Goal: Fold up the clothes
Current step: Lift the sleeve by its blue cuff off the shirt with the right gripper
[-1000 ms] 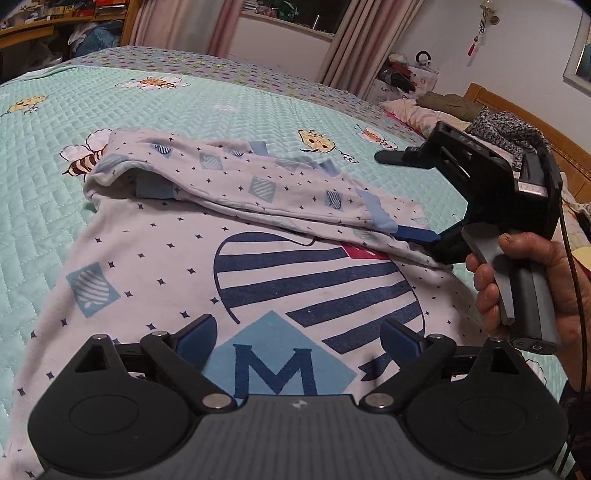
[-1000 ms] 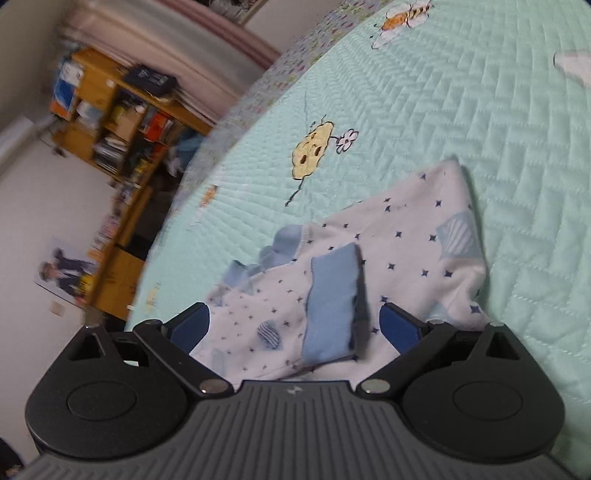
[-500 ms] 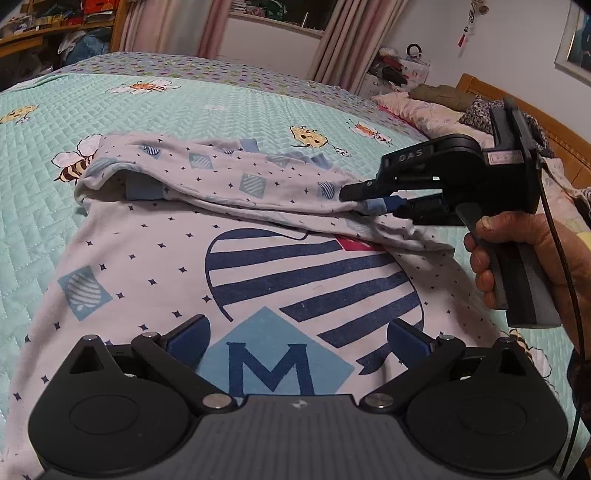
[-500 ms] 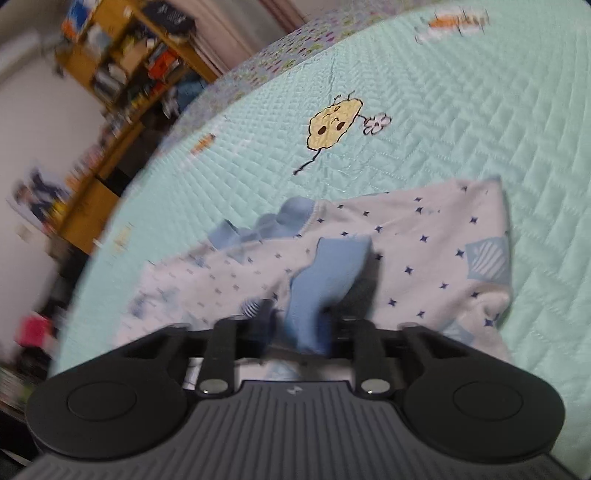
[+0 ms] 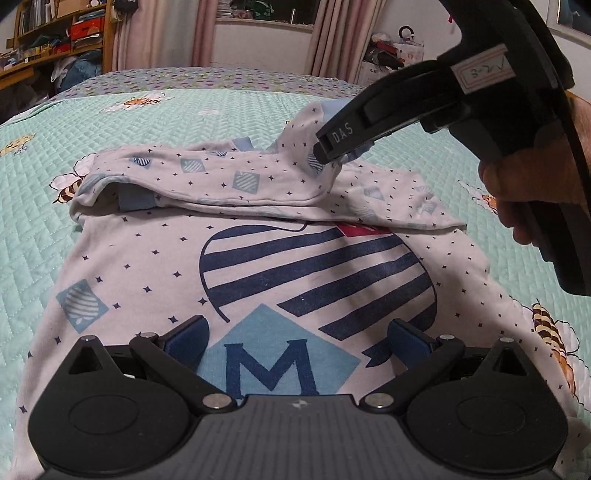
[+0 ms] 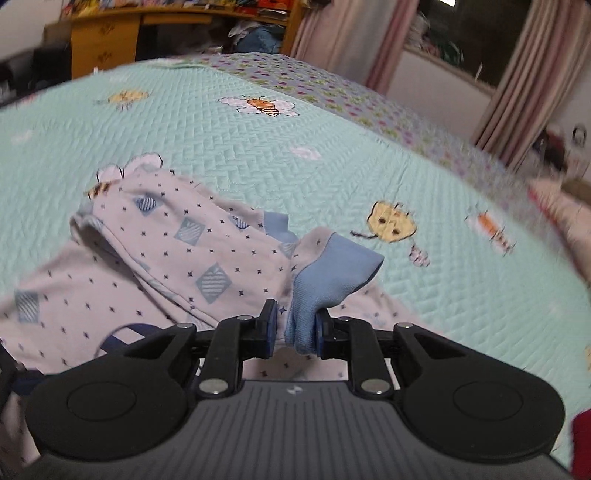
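Note:
A white shirt [image 5: 258, 266] with navy stars, a striped print and an "M" diamond lies spread on the teal quilt. My left gripper [image 5: 297, 330] hovers open over its near part, nothing between the fingers. One long sleeve [image 5: 236, 177] lies folded across the shirt's top. My right gripper [image 6: 293, 326] is shut on that sleeve's light blue cuff [image 6: 332, 266] and holds it lifted above the shirt. From the left wrist view the right gripper [image 5: 328, 147] comes in from the upper right, held by a person's hand [image 5: 524, 184], with the sleeve end bunched at its tip.
The teal quilt with bee prints [image 5: 184, 122] stretches all around the shirt. Wooden shelves [image 5: 55, 33] stand beyond the bed at far left, with curtains [image 5: 332, 37] behind. Pillows [image 6: 565, 206] lie at the bed's right end.
The right gripper closed on the blue cuff, rolled upright and lifted it, carrying the sleeve end leftward over the shirt. The left gripper stayed open in place.

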Motion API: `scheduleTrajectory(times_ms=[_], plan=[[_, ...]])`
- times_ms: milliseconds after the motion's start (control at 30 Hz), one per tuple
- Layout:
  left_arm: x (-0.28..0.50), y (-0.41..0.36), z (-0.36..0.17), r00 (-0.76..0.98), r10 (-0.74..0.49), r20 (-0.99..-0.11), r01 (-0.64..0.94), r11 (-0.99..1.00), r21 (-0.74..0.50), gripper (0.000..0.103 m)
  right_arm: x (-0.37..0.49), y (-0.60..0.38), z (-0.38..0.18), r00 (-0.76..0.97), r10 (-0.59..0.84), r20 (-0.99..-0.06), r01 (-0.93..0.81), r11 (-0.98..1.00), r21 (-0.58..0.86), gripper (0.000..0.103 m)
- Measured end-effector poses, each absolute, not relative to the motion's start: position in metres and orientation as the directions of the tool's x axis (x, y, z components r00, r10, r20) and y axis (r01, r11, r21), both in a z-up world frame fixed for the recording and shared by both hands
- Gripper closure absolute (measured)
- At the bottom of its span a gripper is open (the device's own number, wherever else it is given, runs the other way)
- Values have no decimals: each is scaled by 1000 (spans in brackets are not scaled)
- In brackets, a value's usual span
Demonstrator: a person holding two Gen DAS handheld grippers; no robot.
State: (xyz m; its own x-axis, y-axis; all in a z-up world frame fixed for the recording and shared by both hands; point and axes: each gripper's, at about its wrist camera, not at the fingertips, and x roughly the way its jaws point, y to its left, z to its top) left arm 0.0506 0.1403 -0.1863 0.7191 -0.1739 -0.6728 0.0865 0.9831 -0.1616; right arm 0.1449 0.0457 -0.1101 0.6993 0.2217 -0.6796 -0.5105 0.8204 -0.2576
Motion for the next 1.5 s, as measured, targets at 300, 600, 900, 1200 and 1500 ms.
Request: scheduleTrajectory(times_ms=[300, 600, 900, 1200, 1500], plan=[[53, 141, -186, 716, -176, -676, 87, 983, -164, 1, 154, 30, -112, 745, 134, -654, -436, 840, -324, 82], [55, 141, -186, 713, -176, -679, 87, 983, -163, 1, 159, 17, -113, 750, 110, -652, -411, 850, -329, 82], [55, 141, -186, 712, -173, -681, 87, 984, -158, 1, 159, 16, -114, 752, 106, -650, -409, 849, -335, 81], [55, 143, -185, 711, -176, -681, 87, 983, -163, 1, 160, 19, -116, 750, 96, -655, -410, 844, -346, 81], [56, 154, -181, 700, -210, -683, 75, 972, -222, 1, 166, -33, -119, 670, 273, -691, -348, 937, 33, 81]])
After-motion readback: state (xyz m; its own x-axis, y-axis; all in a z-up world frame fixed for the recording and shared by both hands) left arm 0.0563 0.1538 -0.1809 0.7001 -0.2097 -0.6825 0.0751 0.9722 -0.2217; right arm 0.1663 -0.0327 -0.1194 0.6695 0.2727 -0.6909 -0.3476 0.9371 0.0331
